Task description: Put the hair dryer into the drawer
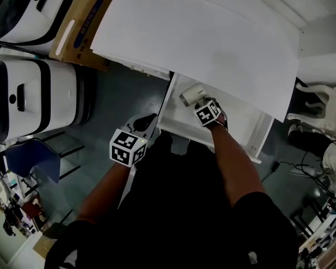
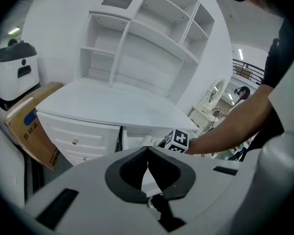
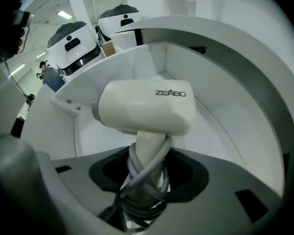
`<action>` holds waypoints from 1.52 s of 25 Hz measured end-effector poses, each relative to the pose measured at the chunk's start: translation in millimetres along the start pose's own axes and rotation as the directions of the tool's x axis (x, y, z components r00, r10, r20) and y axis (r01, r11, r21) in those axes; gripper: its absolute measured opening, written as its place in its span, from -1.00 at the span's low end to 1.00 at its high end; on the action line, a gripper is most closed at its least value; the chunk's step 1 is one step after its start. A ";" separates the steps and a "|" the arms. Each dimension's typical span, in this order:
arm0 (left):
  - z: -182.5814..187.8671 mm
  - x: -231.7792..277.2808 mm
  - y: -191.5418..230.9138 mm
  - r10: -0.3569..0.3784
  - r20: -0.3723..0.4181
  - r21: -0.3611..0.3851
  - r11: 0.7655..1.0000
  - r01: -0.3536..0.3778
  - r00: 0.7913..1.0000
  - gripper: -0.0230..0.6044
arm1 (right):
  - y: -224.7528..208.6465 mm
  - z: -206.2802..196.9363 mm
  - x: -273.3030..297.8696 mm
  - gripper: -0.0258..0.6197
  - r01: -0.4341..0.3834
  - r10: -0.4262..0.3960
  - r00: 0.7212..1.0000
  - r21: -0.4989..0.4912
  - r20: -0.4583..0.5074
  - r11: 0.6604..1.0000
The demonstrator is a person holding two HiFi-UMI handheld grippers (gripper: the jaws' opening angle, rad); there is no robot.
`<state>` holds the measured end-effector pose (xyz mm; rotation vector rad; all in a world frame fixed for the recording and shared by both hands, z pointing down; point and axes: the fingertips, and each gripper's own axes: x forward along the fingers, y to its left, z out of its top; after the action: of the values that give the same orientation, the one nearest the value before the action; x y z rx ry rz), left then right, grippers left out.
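Note:
The cream hair dryer has its grey cord wound round the handle. My right gripper is shut on that handle and holds the dryer head-up inside the open white drawer. From the head view the dryer hangs over the drawer's left end, just ahead of the right gripper. My left gripper hovers left of the drawer's front corner, over the floor. In its own view its jaws meet at the tips with nothing between them.
The white desk top overhangs the back of the drawer. Two white machines and a cardboard box stand at the left, a blue chair lower left, a white ornate chair at the right.

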<state>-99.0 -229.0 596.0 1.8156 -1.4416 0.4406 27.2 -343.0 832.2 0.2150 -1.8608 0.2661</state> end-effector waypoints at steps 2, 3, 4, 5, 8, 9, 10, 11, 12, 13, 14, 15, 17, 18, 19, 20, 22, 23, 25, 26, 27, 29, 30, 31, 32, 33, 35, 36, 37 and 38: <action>-0.1 -0.7 1.9 0.001 -0.003 0.001 1.000 -0.001 1.000 -0.90 | -0.4 1.0 0.3 -0.25 -0.005 0.004 1.000 0.004 0.006 1.000; -0.4 -0.6 3.1 0.002 -0.005 0.000 1.000 -0.002 1.000 -0.90 | -0.7 1.4 0.6 -0.25 -0.007 0.007 1.000 0.005 0.009 1.000; -0.9 -0.5 4.1 0.002 -0.007 -0.001 1.000 -0.002 1.000 -0.90 | -1.0 1.6 0.9 -0.25 -0.010 0.010 1.000 0.006 0.011 1.000; -1.4 -0.5 4.7 0.002 -0.007 -0.003 1.000 -0.002 1.000 -0.90 | -1.2 1.7 1.1 -0.25 -0.011 0.011 1.000 0.006 0.013 1.000; -1.7 -1.4 5.9 -0.003 -0.007 -0.001 1.000 0.003 1.000 -0.90 | -1.0 2.2 1.5 -0.25 -0.009 0.008 1.000 0.007 0.012 1.000; -1.5 -1.6 6.4 -0.006 -0.008 0.002 1.000 0.006 1.000 -0.90 | -1.0 2.5 1.6 -0.25 -0.008 0.008 1.000 0.008 0.012 1.000; -1.2 -1.5 6.6 -0.009 -0.008 0.004 1.000 0.009 1.000 -0.90 | -1.3 2.6 1.5 -0.25 -0.008 0.008 1.000 0.008 0.013 1.000; -0.7 -1.1 6.7 -0.012 -0.010 0.008 1.000 0.012 1.000 -0.90 | -2.0 2.6 1.4 -0.25 -0.009 0.009 1.000 0.008 0.013 1.000; -0.2 -0.6 6.4 -0.015 -0.011 0.011 1.000 0.015 1.000 -0.90 | -2.7 2.4 1.2 -0.25 -0.010 0.010 1.000 0.008 0.013 1.000; 0.2 -0.1 6.2 -0.019 -0.012 0.015 1.000 0.019 1.000 -0.90 | -3.3 2.1 0.9 -0.25 -0.011 0.011 1.000 0.009 0.012 1.000; 0.5 0.2 6.2 -0.024 -0.014 0.020 1.000 0.024 1.000 -0.90 | -3.6 1.8 0.7 -0.25 -0.010 0.010 1.000 0.009 0.010 1.000; 0.7 0.4 6.4 -0.029 -0.015 0.025 0.999 0.029 0.999 -0.90 | -3.7 1.7 0.5 -0.25 -0.008 0.008 1.000 0.011 0.007 1.000; 1.5 0.6 7.6 -0.040 -0.018 0.036 0.999 0.040 0.999 -0.90 | -3.2 0.9 0.2 -0.25 -0.001 0.001 1.000 0.019 -0.001 1.000; 2.6 0.7 8.4 -0.045 -0.019 0.042 0.998 0.046 0.999 -0.90 | -2.6 0.0 0.0 -0.25 0.001 -0.001 1.000 0.026 -0.008 1.000; 4.3 0.8 9.4 -0.050 -0.018 0.048 0.998 0.051 0.999 -0.90 | -1.9 -1.3 -0.4 -0.25 0.002 -0.002 1.000 0.034 -0.016 0.999; 6.4 1.0 10.7 -0.055 -0.017 0.055 0.997 0.056 0.998 -0.90 | -1.0 -2.6 -1.0 -0.25 0.002 -0.001 1.000 0.040 -0.024 0.999; 11.0 1.9 12.8 -0.065 -0.012 0.069 0.995 0.066 0.998 -0.90 | 0.2 -5.7 -3.6 -0.25 0.008 -0.007 0.999 0.044 -0.033 0.999; 12.9 2.3 13.3 -0.070 -0.010 0.075 0.995 0.071 0.997 -0.90 | 0.5 -7.1 -5.8 -0.25 0.016 -0.015 0.999 0.038 -0.035 0.999; 15.8 2.4 13.9 -0.081 -0.008 0.084 0.993 0.081 0.997 -0.90 | 0.8 -7.0 -10.8 -0.25 0.034 -0.034 0.999 0.023 -0.026 0.999; 16.9 2.3 14.0 -0.086 -0.008 0.089 0.992 0.087 0.996 -0.90 | 0.6 -5.7 -12.7 -0.25 0.043 -0.042 0.999 0.019 -0.021 0.999; 17.7 2.2 13.9 -0.092 -0.009 0.094 0.991 0.093 0.996 -0.90 | 0.2 -4.5 -14.2 -0.25 0.049 -0.048 0.999 0.020 -0.017 0.999; 18.3 2.0 13.3 -0.105 -0.011 0.105 0.989 0.106 0.994 -0.90 | -1.1 -2.6 -16.7 -0.25 0.057 -0.057 0.998 0.032 -0.016 0.998; 18.1 1.8 12.8 -0.112 -0.012 0.110 0.988 0.112 0.994 -0.90 | -1.5 -2.6 -18.1 -0.24 0.063 -0.062 0.998 0.038 -0.017 0.997; 17.6 1.3 12.5 -0.117 -0.012 0.114 0.987 0.118 0.993 -0.90 | -1.4 -3.1 -19.9 -0.25 0.070 -0.069 0.997 0.041 -0.019 0.997; 17.0 0.6 12.5 -0.122 -0.011 0.117 0.985 0.123 0.992 -0.90 | -0.9 -3.5 -22.0 -0.25 0.077 -0.076 0.997 0.043 -0.020 0.996; 16.6 -0.2 12.8 -0.126 -0.011 0.121 0.985 0.127 0.992 -0.90 | 0.0 -3.7 -24.4 -0.25 0.084 -0.083 0.996 0.044 -0.019 0.996; 16.7 -0.8 14.1 -0.134 -0.009 0.131 0.982 0.134 0.991 -0.90 | 1.9 -3.4 -30.1 -0.25 0.096 -0.095 0.995 0.049 -0.011 0.994; 17.3 -0.5 14.8 -0.139 -0.007 0.136 0.981 0.139 0.990 -0.90 | 2.3 -2.6 -33.7 -0.25 0.103 -0.103 0.995 0.053 -0.004 0.993; 18.3 0.3 15.0 -0.145 -0.004 0.142 0.979 0.145 0.989 -0.90 | 2.3 -1.6 -37.9 -0.25 0.111 -0.111 0.994 0.058 0.006 0.992; 19.4 1.1 14.8 -0.153 -0.001 0.147 0.978 0.151 0.988 -0.90 | 2.3 -0.9 -42.6 -0.25 0.119 -0.120 0.993 0.064 0.017 0.991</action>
<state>-116.1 -245.1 589.3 2.0315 -1.2943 0.4700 40.1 -340.0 791.7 0.3730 -1.8542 0.2408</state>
